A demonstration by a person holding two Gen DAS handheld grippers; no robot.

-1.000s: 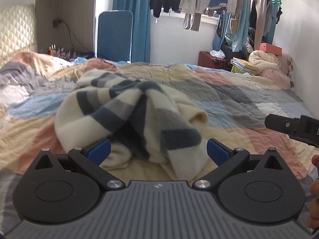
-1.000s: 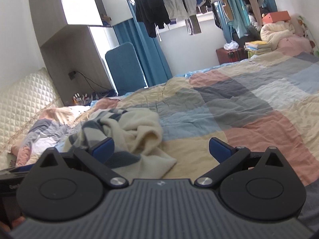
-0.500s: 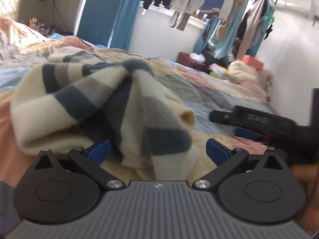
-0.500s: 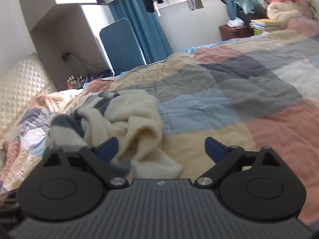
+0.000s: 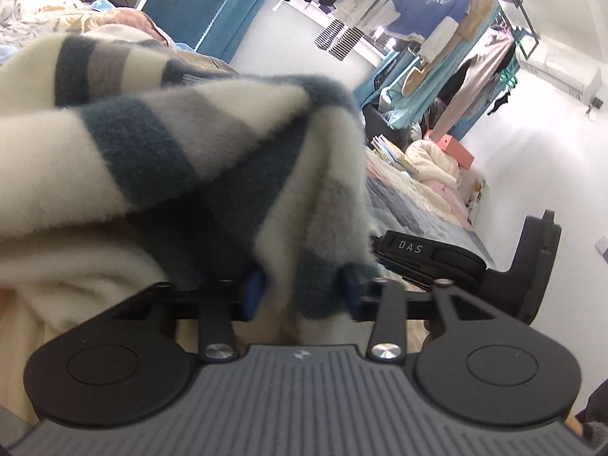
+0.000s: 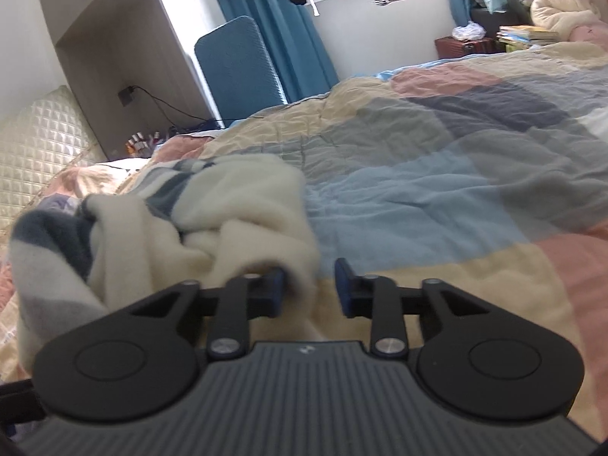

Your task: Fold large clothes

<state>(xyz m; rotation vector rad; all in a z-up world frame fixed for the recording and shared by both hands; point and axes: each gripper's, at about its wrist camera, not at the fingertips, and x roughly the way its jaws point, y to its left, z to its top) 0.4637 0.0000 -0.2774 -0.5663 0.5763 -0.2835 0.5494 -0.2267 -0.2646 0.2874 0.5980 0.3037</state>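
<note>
The left gripper (image 5: 302, 292) is closing its blue-padded fingers (image 5: 254, 290) around a thick fold of the fluffy cream fleece garment with navy and grey stripes (image 5: 159, 144), pads pressing the pile on both sides. The right gripper (image 6: 309, 290) is closing too; a cream lobe sits against its left pad, while a gap shows at the right pad, so no pinch yet. That reads as the opening grab, both hands taking hold of the crumpled heap lying on the wrinkled patchwork quilt of pastel squares (image 6: 437, 174) on the bed. Next, I'd judge, comes lifting and spreading it flat, and that plush, bulky cloth may slip.
</note>
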